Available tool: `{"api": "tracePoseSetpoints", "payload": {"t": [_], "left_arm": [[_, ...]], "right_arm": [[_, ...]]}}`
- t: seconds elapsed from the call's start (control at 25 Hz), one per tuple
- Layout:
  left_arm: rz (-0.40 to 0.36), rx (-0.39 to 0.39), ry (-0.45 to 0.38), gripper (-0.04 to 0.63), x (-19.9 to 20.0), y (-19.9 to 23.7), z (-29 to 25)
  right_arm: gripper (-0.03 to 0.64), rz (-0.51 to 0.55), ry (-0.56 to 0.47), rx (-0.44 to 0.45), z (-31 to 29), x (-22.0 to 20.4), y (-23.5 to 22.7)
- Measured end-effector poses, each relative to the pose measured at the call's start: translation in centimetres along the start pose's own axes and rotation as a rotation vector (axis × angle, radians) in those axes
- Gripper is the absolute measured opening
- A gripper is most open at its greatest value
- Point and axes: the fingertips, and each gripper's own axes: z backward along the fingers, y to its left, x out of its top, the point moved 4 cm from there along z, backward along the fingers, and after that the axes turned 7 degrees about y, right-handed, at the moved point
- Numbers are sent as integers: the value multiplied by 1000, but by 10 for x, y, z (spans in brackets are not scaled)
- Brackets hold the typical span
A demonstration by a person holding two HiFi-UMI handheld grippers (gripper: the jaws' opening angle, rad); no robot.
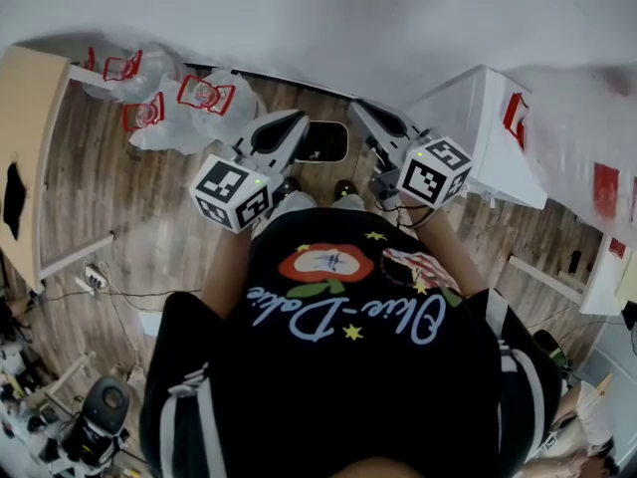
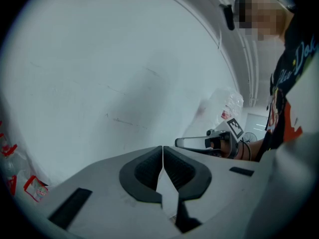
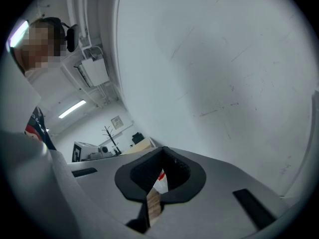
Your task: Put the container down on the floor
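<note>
**Two closed grippers, a dark container low between them**

Both grippers are held out in front of a person in a black printed T-shirt [image 1: 348, 366] and point toward a plain white wall [image 1: 318, 18]. The left gripper [image 2: 163, 152] has its jaws pressed together along their inner faces, with nothing between them. The right gripper [image 3: 161, 156] also has its jaws meeting at the tips and nothing pinched. Only a sliver of floor and a bit of red and white show through the slit behind its tips.

From the head view, the dark rounded-rectangular container with a pale rim [image 1: 323, 142] sits between the two grippers' tips and below them. It is just ahead of the person's shoes [image 1: 289, 187] and appears to rest on the wooden plank floor [image 1: 149, 217], close to the foot of the wall. Neither gripper holds it.

To the left, clear plastic bags with red-and-white labels [image 1: 189, 103] lie by the wall, near a pale wooden table [image 1: 25, 118]. To the right stands a white box-shaped cabinet [image 1: 488, 118].
</note>
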Motion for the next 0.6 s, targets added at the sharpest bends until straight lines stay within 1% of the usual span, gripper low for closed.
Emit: {"api": "tracePoseSetpoints", "payload": {"t": [0.2,0.6], "left_arm": [[-1,5,6,6,-2,0,0],[-33,22,24,7,-2,-4,0]], "right_arm": [[-2,1,-4,-2,2,0,0],[-2,-13,-22,7,4,2,0]]}}
